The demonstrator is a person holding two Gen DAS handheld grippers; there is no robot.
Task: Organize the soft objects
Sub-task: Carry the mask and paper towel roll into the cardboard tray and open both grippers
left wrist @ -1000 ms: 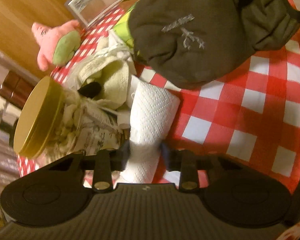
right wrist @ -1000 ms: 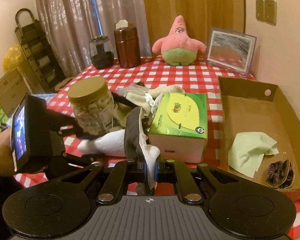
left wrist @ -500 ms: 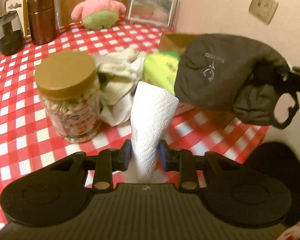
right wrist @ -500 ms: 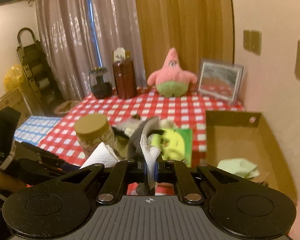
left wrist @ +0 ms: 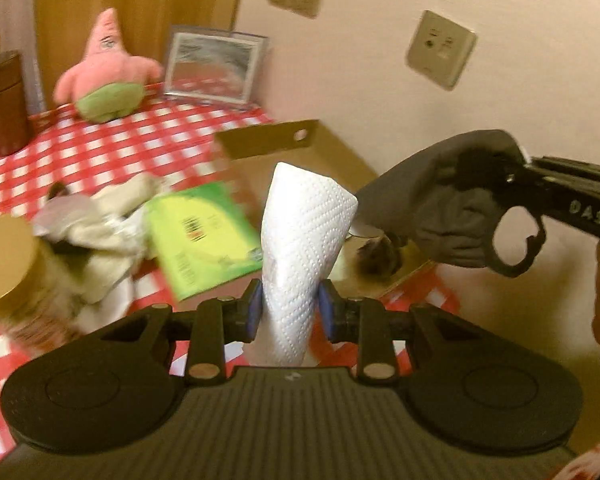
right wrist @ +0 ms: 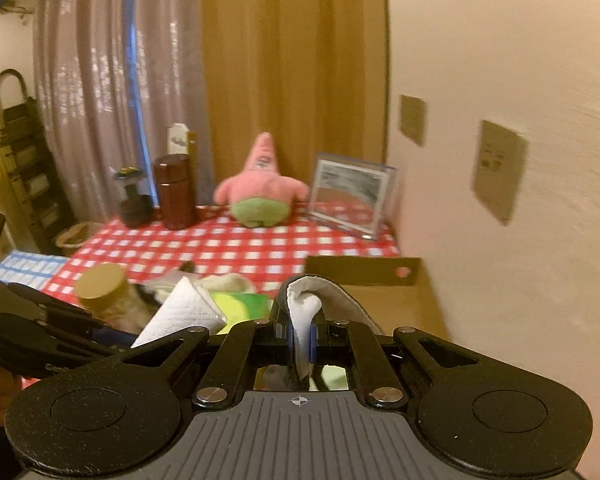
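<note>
We hold two soft things off the table at once: our left gripper (left wrist: 287, 310) is clamped on a folded white paper towel (left wrist: 306, 236), pinched low down so most of the sheet stands up above the pads, and our right gripper (right wrist: 300, 338) is closed tight on a dark grey face mask (left wrist: 440, 200) with a white lining, which droops from the jaws over the open cardboard box (left wrist: 287, 142). Both pieces look very light and limp, so we judge that neither needs much squeeze; the towel is thin and embossed and would likely tear or slip if pulled, so the fold near its base is the sound place to hold it. The mask bends freely and hangs by its edge, and its ear loop (left wrist: 514, 240) could snag on the box wall. Below us on the checked tablecloth (left wrist: 111, 148) lie a green tissue pack (left wrist: 203, 236), crumpled cream cloths (left wrist: 107, 220) and a jar with a tan lid (left wrist: 7, 260); the pink plush star (right wrist: 261, 188) sits well back.
</note>
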